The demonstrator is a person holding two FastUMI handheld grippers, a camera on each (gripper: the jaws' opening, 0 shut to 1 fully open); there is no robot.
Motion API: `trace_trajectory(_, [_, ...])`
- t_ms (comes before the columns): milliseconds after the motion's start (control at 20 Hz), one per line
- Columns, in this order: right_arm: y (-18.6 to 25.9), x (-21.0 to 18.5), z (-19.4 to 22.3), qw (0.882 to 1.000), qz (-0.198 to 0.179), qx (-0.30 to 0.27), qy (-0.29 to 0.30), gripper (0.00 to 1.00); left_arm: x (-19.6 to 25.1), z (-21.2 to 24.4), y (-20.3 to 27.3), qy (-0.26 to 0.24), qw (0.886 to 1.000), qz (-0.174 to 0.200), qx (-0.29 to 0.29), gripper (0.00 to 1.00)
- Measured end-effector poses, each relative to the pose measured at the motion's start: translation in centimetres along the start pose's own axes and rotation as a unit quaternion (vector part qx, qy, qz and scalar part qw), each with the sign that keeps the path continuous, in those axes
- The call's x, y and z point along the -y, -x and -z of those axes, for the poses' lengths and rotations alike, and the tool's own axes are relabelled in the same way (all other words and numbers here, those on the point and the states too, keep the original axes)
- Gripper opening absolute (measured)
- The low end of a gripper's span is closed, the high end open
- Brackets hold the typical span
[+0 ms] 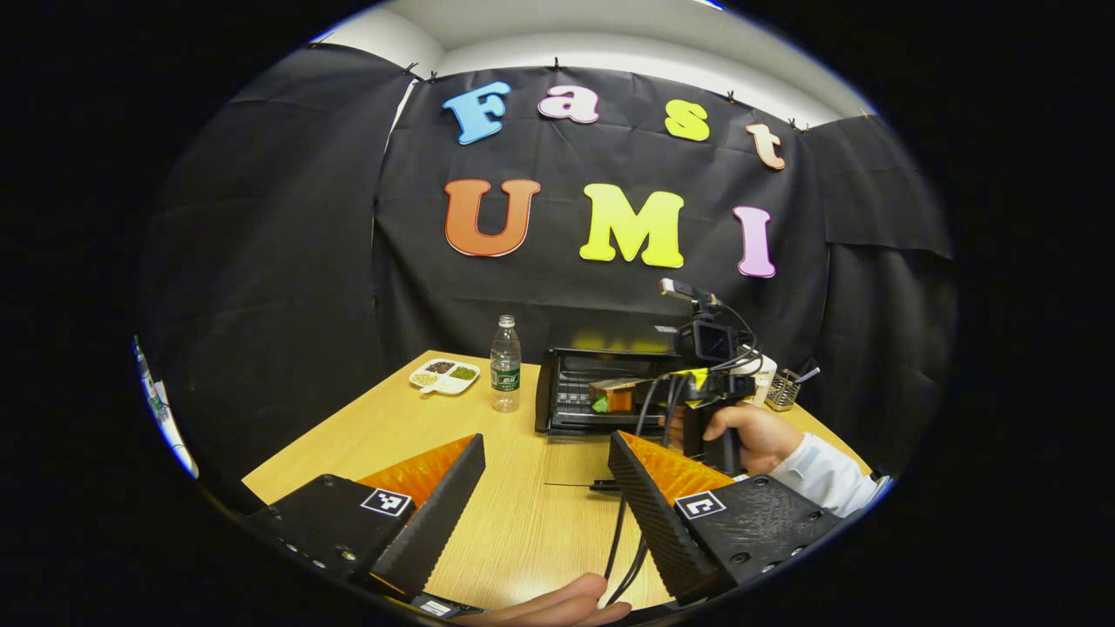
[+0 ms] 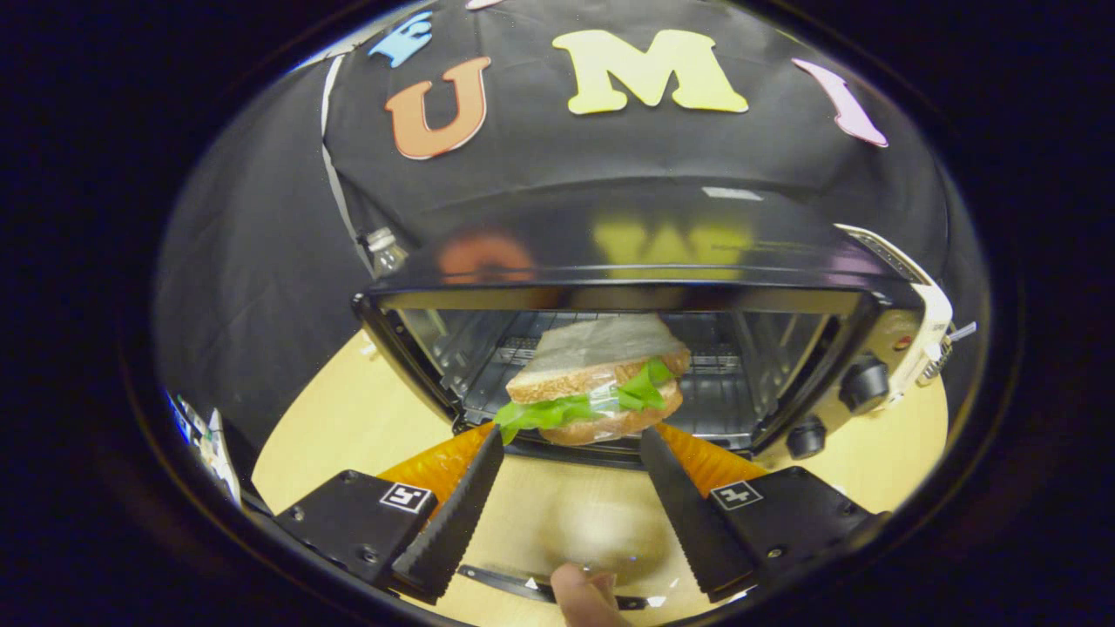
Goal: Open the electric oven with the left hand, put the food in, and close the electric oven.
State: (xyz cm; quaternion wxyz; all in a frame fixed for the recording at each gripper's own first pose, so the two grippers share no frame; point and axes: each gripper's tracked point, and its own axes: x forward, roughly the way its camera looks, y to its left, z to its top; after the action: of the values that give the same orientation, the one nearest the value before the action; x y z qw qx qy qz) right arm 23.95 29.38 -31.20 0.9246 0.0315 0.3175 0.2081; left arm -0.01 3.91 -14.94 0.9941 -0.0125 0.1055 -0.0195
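Left to right in the left gripper view: sectioned dish (image 1: 444,375) holding beans and grains, bottle (image 1: 505,364) with unreadable label, electric oven (image 1: 601,392) sitting open. Left gripper (image 1: 544,488) hanging wide open, empty. Right gripper (image 2: 571,475) is clamping the wrapped sandwich (image 2: 597,392) at the oven mouth.

One electric oven (image 1: 601,392) is counted ahead of the left hand-held gripper (image 1: 544,457), one water bottle (image 1: 505,364) and one divided dish (image 1: 444,376) — three fillings seen in it — further left on the surface (image 1: 392,435). One sandwich (image 2: 597,392) is counted beyond the right hand-held gripper (image 2: 571,444); two knobs (image 2: 864,383) — right of it.
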Motion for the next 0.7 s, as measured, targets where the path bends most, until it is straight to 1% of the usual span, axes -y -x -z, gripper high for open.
trace_trajectory(100, [2.2,0.2,-0.8,1.0,-0.004,0.024,0.006,1.0,0.1,-0.1,-0.1,0.002,1.0,-0.002,0.0,0.94])
trace_trajectory(150, [2.7,-0.1,-2.1,0.999,-0.004,0.046,0.016,1.0,0.2,-0.1,-0.2,0.005,1.0,-0.003,-0.001,0.94])
trace_trajectory(200, [2.4,-0.1,-3.0,0.998,-0.001,0.059,0.038,1.0,0.3,0.0,-0.3,0.009,1.0,-0.003,-0.003,0.94])
trace_trajectory(250, [1.8,0.3,-3.3,0.997,0.014,0.052,0.058,1.0,0.5,0.1,-0.4,0.011,1.0,-0.002,-0.004,0.94])
trace_trajectory(300, [1.7,0.7,-2.3,0.997,0.021,0.035,0.062,1.0,0.7,0.0,-0.3,0.013,1.0,-0.002,-0.003,0.94])
trace_trajectory(350, [1.3,0.7,-1.5,0.998,0.015,0.025,0.052,1.0,0.8,-0.1,-0.4,0.014,1.0,0.0,-0.001,0.94])
trace_trajectory(450, [1.7,0.8,-1.4,0.999,-0.003,0.033,0.03,1.0,0.8,0.0,-0.5,0.01,1.0,0.002,0.002,0.94])
trace_trajectory(550, [3.5,1.8,-2.1,0.998,-0.007,0.059,0.017,1.0,0.3,0.3,-1.3,0.007,1.0,-0.004,-0.001,0.94])
trace_trajectory(700, [8.0,2.2,-3.7,0.993,-0.017,0.113,0.017,1.0,0.6,0.8,-2.8,0.009,1.0,-0.003,-0.013,0.94])
